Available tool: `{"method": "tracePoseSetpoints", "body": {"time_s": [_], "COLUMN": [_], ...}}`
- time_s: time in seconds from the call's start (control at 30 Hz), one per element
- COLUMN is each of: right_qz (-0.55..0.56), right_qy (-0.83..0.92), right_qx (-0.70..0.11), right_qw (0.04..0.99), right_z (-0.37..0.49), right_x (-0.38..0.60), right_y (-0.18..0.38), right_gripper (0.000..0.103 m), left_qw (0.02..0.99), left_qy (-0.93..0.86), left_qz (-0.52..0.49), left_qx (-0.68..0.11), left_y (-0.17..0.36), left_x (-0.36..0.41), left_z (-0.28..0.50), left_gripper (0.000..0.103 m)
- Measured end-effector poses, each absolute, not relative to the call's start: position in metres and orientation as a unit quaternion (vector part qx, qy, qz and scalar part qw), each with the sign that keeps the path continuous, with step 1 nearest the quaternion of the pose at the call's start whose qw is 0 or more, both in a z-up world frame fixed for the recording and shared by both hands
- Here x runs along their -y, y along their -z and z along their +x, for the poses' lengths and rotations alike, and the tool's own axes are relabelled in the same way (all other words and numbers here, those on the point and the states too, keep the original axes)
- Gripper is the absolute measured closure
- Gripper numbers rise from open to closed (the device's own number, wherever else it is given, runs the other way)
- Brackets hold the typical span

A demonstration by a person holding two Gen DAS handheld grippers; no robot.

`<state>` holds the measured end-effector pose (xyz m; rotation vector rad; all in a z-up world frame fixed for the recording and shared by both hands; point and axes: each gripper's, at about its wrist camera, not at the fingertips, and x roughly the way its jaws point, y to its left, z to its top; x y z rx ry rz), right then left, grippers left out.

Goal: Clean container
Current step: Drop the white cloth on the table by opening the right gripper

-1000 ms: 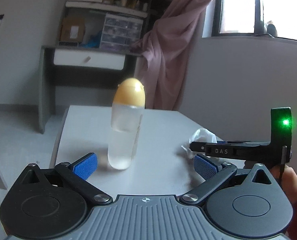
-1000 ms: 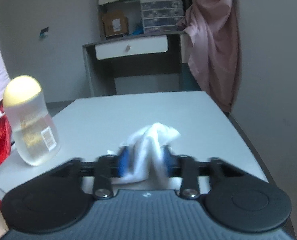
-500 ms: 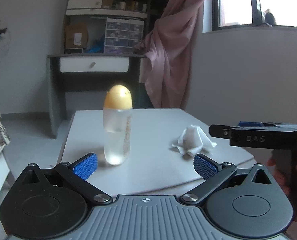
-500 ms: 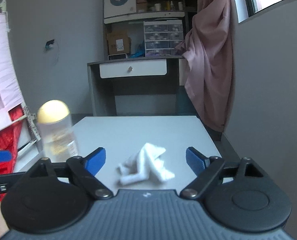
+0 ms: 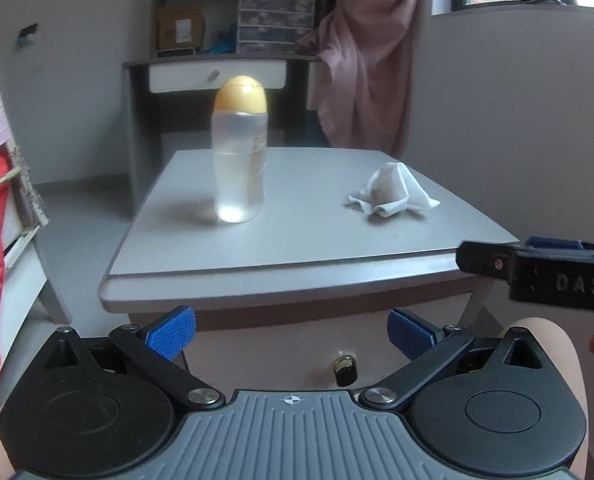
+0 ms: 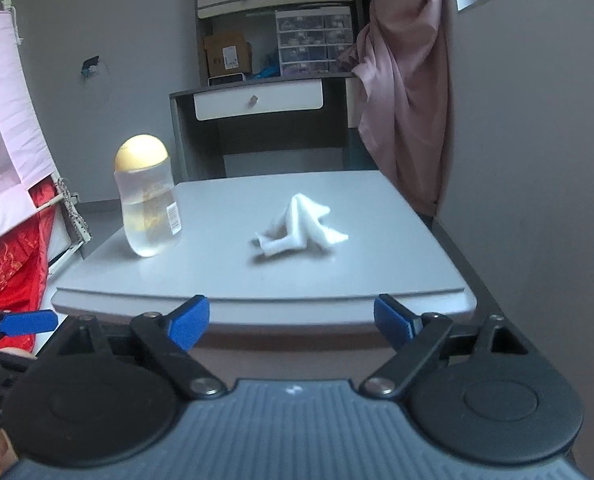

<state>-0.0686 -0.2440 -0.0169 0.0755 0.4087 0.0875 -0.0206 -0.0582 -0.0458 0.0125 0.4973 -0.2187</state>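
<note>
Now that the white cloth (image 6: 301,226) has been released and lies right of the upright container (image 6: 148,204) on the table (image 6: 377,276), both the left gripper (image 5: 291,330) and right gripper (image 6: 291,322) are drawn back, spread wide and empty; cleaning is judged finished.

Grey counter with a bottle and a cloth

The pale grey counter (image 5: 297,248) had rounded corners and a stepped front edge. A clear bottle (image 5: 239,168) with a rounded yellow cap stood upright on its left half, near the middle. A crumpled white cloth (image 5: 391,196) lay on the right half, well apart from the bottle and closer to the right edge, its peak standing up.
</note>
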Motion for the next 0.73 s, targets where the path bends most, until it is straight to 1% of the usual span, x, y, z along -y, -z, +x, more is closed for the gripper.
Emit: {"method": "tracePoseSetpoints", "body": {"time_s": [0.2, 0.37, 0.73], "right_qz": [0.038, 0.040, 0.040], "right_qy": [-0.043, -0.040, -0.039], "right_qx": [-0.198, -0.192, -0.192], "right_qw": [0.978, 0.980, 0.980], "right_z": [-0.077, -0.078, -0.076], "right_x": [0.241, 0.243, 0.244], "right_y": [0.018, 0.016, 0.017], "right_gripper": [0.014, 0.014, 0.014], "left_qw": [0.963, 0.960, 0.965], "left_qy": [0.110, 0.111, 0.100], "left_qz": [-0.010, -0.046, -0.003], "left_qx": [-0.245, -0.253, -0.244], "left_y": [0.045, 0.048, 0.048], "left_x": [0.055, 0.053, 0.066], "left_z": [-0.026, -0.020, -0.018], "left_gripper": [0.000, 0.000, 0.000]}}
